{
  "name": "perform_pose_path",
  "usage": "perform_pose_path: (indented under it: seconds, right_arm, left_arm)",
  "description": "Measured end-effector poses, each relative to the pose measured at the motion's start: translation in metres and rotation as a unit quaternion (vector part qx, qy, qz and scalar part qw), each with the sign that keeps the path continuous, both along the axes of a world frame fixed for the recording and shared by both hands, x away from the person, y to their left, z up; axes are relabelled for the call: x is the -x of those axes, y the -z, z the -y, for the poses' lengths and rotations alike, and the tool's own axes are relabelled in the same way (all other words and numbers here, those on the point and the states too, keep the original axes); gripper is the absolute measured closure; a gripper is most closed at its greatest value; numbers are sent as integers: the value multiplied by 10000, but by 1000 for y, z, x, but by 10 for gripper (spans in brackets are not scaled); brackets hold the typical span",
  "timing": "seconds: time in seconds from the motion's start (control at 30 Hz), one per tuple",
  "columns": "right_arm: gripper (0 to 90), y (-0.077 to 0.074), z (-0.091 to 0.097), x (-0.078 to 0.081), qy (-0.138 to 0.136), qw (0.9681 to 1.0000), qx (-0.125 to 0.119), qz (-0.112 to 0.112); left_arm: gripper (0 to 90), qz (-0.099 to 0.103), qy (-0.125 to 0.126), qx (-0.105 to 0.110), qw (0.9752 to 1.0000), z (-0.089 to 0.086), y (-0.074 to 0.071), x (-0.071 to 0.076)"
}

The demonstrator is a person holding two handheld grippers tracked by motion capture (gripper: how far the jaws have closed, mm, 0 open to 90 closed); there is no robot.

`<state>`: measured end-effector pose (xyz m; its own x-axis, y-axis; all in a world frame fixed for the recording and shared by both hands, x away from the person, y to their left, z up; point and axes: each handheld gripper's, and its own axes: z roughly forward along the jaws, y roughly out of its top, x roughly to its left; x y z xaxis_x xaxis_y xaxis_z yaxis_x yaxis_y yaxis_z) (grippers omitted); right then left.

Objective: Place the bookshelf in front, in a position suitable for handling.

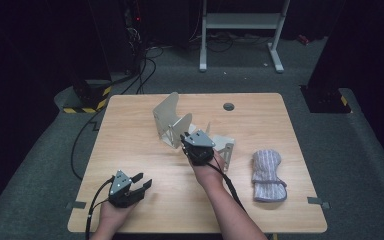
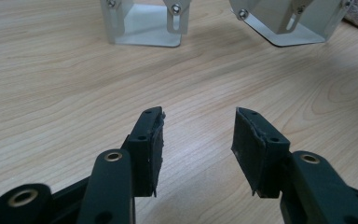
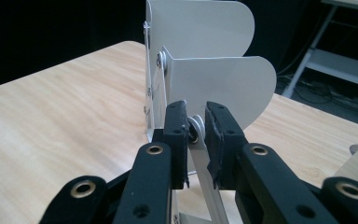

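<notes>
A pale metal bracket (image 1: pixel 172 120) with two rounded upright plates stands mid-table. My right gripper (image 1: pixel 185 136) reaches it from the near side. In the right gripper view my right gripper (image 3: pixel 196 116) has its jaws closed on a narrow arm of that bracket (image 3: pixel 214 79), the pads pinching the arm's round, screwed end. My left gripper (image 1: pixel 142 182) rests near the table's front left, open, with nothing between its jaws. In the left gripper view my left gripper (image 2: pixel 198 116) faces bare wood, with the bracket (image 2: pixel 144 28) far ahead.
A second, smaller metal bracket (image 1: pixel 225 147) sits just right of my right hand, seen too as the smaller bracket (image 2: pixel 289 23). A folded striped cloth (image 1: pixel 268 175) lies at the right. A round cable hole (image 1: pixel 228 106) is near the wooden table's (image 1: pixel 130 150) back edge.
</notes>
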<state>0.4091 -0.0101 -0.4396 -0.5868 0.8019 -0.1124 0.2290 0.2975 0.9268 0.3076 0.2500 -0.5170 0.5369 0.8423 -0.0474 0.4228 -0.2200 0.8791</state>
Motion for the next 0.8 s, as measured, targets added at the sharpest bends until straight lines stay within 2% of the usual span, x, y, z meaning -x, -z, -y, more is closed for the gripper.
perform_pose_path:
  seconds: [0.03, 0.07, 0.13, 0.2, 0.23, 0.4, 0.53, 0.57, 0.67, 0.8]
  right_arm:
    - [793, 0, 0, 0, 0, 10000, 0, 0]
    - [792, 1, 2, 10, -99, 9999, 5, 49]
    - [792, 1, 3, 14, -134, 9999, 12, 57]
    - [791, 1, 6, 30, -287, 9995, 27, 97]
    - [791, 1, 6, 30, -287, 9995, 27, 97]
    - [786, 3, 16, 58, -542, 9984, -64, 130]
    - [777, 3, 20, 67, -620, 9979, -82, 154]
    - [733, 2, 22, 70, -624, 9977, -99, 226]
    - [690, -1, 28, 77, -628, 9976, -137, 266]
    - [681, -3, 36, 87, -568, 9978, -140, 305]
  left_arm:
    - [526, 10, 21, -13, 10000, 1, 0, 0]
    - [526, 19, 52, -11, 10000, 3, 0, 0]
    - [526, 28, 75, -21, 10000, 5, -1, 0]
    - [525, 41, 132, -33, 9999, 8, -1, 0]
    - [525, 41, 132, -33, 9999, 8, -1, 0]
    - [525, 36, 229, -52, 9997, 14, -2, 0]
    - [525, 23, 302, -37, 9995, 18, -1, 0]
    - [525, 29, 313, -67, 9995, 18, -1, 0]
    - [524, 37, 347, -34, 9994, 21, -1, 0]
    - [525, 50, 392, -27, 9992, 24, -2, -1]
